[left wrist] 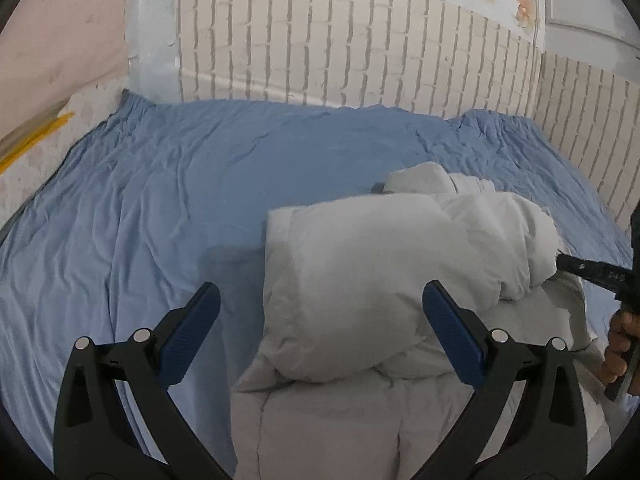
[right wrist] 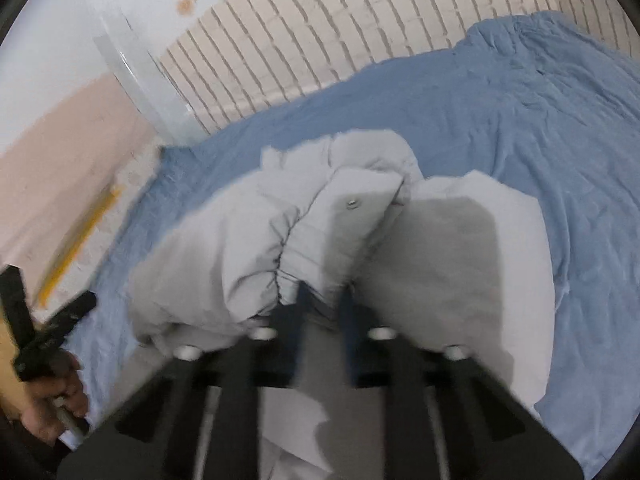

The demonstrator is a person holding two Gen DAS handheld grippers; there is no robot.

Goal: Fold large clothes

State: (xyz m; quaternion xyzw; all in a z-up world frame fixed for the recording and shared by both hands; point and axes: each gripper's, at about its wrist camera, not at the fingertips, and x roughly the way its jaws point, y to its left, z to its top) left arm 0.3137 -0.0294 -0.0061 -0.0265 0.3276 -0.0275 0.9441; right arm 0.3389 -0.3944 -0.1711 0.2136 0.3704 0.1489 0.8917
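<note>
A pale grey padded jacket (left wrist: pixel 360 280) lies bunched and partly folded on a blue bedsheet (left wrist: pixel 160 200), filling the centre and lower right of the left wrist view. The left gripper (left wrist: pixel 320 320) hangs over the jacket's near edge, its blue-padded jaws spread wide and holding nothing. In the right wrist view, the right gripper (right wrist: pixel 322 300) at bottom centre is pinched together on a fold of jacket fabric. A white brick-pattern wall (left wrist: pixel 360 40) runs behind the bed. No readable writing or labels are visible.
</note>
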